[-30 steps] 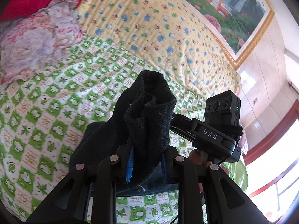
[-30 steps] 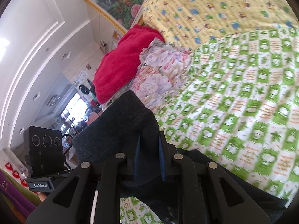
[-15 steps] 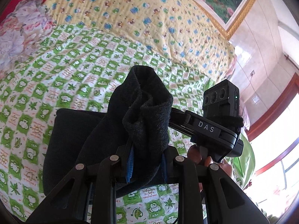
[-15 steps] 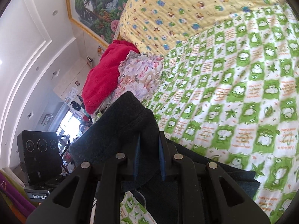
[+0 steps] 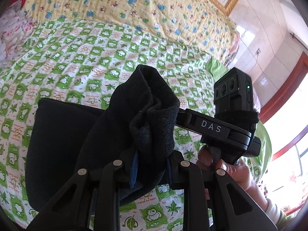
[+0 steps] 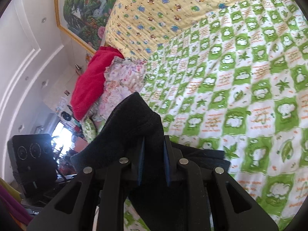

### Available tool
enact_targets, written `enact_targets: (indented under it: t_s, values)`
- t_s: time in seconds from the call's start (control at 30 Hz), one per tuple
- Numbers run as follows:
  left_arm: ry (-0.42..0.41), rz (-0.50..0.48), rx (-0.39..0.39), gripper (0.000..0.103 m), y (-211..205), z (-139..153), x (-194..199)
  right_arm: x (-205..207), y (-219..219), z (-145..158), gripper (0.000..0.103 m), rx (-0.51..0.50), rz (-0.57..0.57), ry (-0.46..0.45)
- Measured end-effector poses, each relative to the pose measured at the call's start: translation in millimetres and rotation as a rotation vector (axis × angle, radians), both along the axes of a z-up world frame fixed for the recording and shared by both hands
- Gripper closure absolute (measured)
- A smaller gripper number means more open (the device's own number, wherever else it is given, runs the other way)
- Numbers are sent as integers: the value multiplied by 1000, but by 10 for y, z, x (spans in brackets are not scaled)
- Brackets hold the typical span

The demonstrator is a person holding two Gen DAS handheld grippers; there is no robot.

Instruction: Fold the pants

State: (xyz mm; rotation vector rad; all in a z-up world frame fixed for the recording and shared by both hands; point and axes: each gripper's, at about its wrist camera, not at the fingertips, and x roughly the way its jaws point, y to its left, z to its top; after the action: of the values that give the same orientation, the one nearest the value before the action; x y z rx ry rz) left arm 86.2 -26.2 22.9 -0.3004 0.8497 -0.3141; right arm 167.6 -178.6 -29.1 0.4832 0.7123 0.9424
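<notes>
Right gripper (image 6: 153, 160) clamped on dark pants (image 6: 132, 123), green checked quilt (image 6: 250, 88) beneath (red blanket (image 6: 92, 88) beyond)

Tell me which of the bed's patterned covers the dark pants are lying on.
The green-and-white checked quilt: the pants lie on it. The yellow quilt with small animal prints lies beyond, bare of them.
</notes>
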Motion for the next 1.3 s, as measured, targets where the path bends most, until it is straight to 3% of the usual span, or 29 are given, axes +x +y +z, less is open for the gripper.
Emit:
enact_targets:
  t_s: [0.1, 0.27, 0.33, 0.4, 0.43, 0.8, 1.03, 1.3]
  values:
    - [5, -21, 24, 78, -72, -57, 15, -43, -37, -21, 81, -64, -39, -6]
    - [10, -56, 44, 65, -117, -97, 3, -108, -170, -39, 81, -124, -117, 4]
    - [8, -68, 34, 51, -107, -85, -18, -159, -249, -26, 65, -137, -153, -4]
    - [6, -72, 23, 47, -88, -69, -50, -202, -330, -17, 49, -139, -191, -2]
    - [3, -73, 24, 47, -83, -61, -67, -229, -369, -19, 45, -141, -208, -4]
    - [-43, -63, -2, 38, 102, 100, -321, -448, -631, -28, 35, -124, -342, 42]
    - [-54, 19, -21, 37, 431, 155, -383, -624, -698, -34, 28, -83, -381, 62]
    - [-33, 95, -36, 37, 725, 85, -409, -803, -542, -21, 23, -128, -388, 52]
